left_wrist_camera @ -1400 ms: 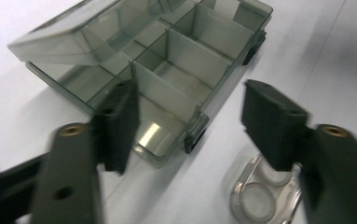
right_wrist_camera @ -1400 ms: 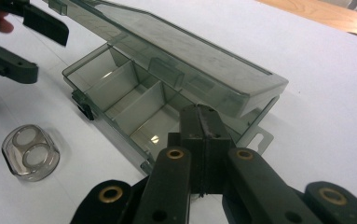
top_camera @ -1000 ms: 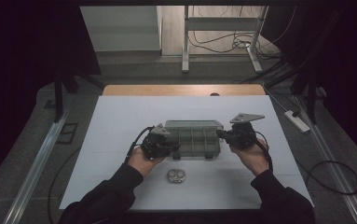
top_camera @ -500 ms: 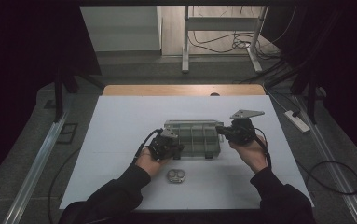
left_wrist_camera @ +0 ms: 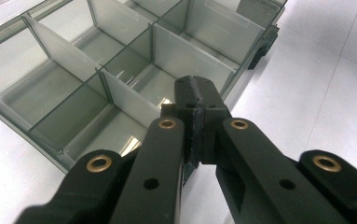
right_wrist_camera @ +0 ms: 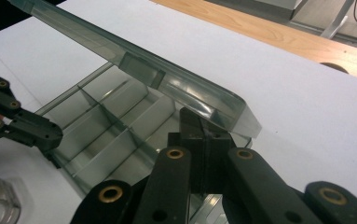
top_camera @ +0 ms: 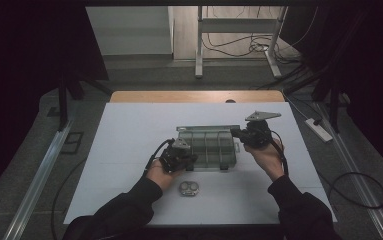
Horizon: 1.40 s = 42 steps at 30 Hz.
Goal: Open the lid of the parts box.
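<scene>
standing open, compartment box (top_camera: 208,148) holds nothing.

One compartment box (top_camera: 210,148), one small clear piece (top_camera: 189,188), two tongs.

High view dim, dark at edges, white table (top_camera: 129,150) lit. Gripper views bright, sharp; glare on box (left_wrist_camera: 120,93) dividers just beyond the fingertips.

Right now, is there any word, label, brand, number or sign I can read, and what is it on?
None can be read. The clear compartment box, its raised lid, the white table sheet, both grippers' black fingers and the small clear piece by the box show no lettering or marks in any view.
</scene>
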Available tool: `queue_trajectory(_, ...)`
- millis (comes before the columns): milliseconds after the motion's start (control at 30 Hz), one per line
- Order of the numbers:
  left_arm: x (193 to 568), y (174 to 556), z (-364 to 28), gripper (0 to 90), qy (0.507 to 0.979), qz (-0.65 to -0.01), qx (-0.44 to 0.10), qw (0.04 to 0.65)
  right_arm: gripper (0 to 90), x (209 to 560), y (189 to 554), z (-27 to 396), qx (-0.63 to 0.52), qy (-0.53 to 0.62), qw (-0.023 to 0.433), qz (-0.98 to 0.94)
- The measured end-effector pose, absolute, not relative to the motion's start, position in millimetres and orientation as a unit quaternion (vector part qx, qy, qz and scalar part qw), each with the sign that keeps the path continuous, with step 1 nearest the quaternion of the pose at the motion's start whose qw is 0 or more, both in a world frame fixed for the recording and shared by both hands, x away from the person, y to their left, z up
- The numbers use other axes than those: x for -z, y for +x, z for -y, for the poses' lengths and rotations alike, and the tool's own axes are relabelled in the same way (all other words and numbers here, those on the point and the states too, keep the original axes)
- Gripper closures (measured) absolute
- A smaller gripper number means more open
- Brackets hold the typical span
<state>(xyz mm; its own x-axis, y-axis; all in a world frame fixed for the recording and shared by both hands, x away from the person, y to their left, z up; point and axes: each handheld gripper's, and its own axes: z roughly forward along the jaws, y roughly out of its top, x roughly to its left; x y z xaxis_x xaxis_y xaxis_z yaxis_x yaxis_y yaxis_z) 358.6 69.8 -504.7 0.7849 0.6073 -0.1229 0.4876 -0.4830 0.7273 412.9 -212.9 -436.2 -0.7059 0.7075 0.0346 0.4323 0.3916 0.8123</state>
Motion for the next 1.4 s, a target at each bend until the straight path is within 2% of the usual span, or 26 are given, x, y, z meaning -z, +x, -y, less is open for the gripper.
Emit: queue_trajectory(1400, 505, 359, -71, 89.1, 0.856, -0.319, -0.069, 0.400, 89.6, 430, 459, 205, -0.436, 0.351, 0.177, -0.809)
